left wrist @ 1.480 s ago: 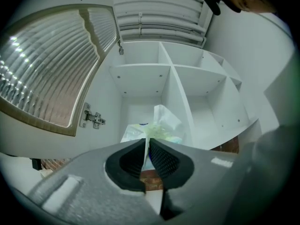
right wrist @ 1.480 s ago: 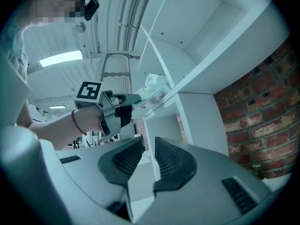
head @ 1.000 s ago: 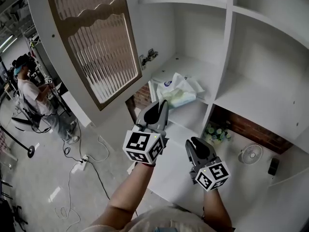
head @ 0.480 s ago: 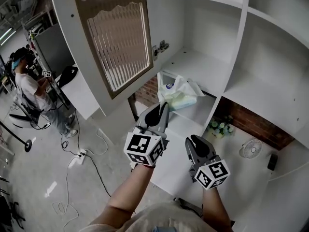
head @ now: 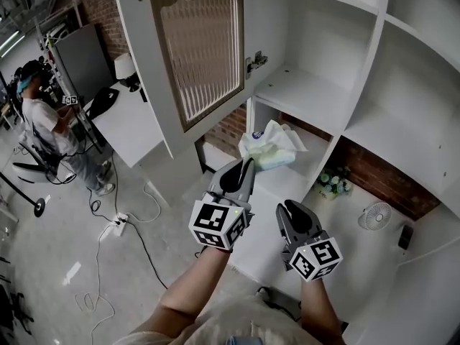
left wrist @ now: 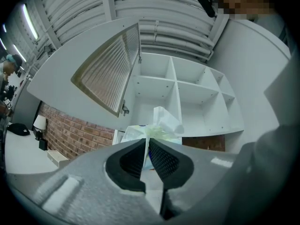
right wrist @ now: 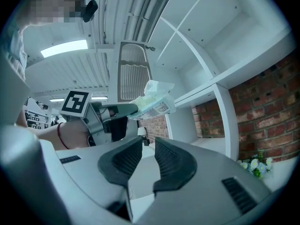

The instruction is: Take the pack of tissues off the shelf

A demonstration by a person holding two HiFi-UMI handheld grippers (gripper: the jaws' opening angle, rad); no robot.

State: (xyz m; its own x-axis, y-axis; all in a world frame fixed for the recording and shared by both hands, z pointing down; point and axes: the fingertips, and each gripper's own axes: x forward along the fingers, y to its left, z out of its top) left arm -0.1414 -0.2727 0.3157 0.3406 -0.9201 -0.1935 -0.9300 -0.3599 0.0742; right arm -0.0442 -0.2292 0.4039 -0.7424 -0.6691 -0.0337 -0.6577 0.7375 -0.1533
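Pack of tissues [head: 270, 146] — pale green, crinkled wrap — pinched in left gripper [head: 246, 167], before the shelf [head: 309, 98]

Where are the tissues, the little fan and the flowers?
pack of tissues [head: 273, 146], head view, middle of its plastic wrap
fan [head: 374, 215], head view, its round grille
flowers [head: 332, 183], head view, the white blooms

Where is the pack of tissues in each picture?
Head view: pack of tissues in the middle, at the tip of the left hand-held gripper.
Left gripper view: the pack is at the centre, pinched between the jaws.
Right gripper view: the pack is in the upper middle.
Shared landmark: slatted cupboard door.
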